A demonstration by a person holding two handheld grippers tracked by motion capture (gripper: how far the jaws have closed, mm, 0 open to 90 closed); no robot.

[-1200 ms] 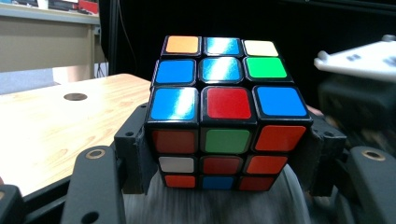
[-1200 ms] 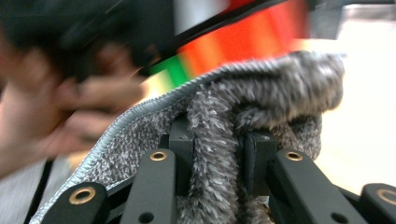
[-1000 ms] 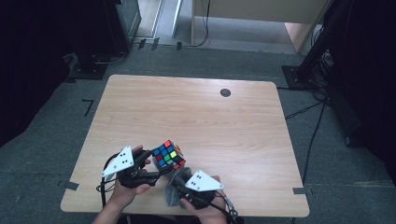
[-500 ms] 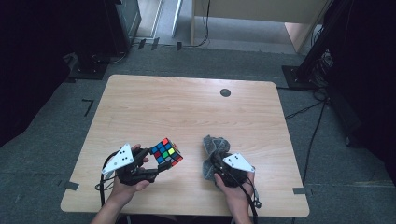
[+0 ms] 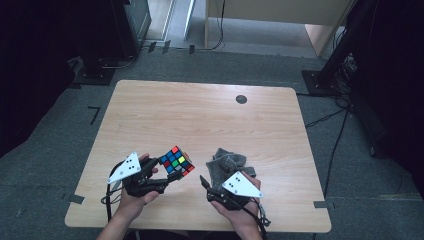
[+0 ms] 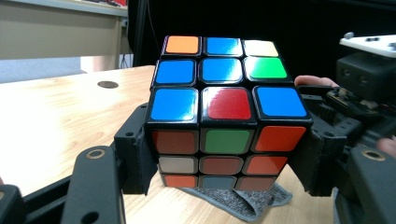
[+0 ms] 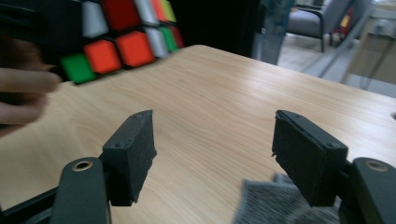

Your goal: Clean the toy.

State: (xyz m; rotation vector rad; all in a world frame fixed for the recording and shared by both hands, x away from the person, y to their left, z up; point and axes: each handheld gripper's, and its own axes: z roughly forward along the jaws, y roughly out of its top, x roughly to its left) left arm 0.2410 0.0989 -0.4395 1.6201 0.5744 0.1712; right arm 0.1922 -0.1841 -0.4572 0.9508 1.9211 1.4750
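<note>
While clamped in left claw (image 5: pixel 167 176), cube (image 5: pixel 176 161) held just above surface (image 5: pixel 200 115); right claw (image 5: pixel 204 181) just opened, empty, pulled back beside grey cloth (image 5: pixel 227 164), now lying loose. Wipe looks paused.

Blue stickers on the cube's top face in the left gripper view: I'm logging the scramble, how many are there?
5 on the cube: top row middle, middle row left and middle, and near row left and right. The remaining four are orange, pale yellow, green and red. Other faces are partly hidden.
</note>
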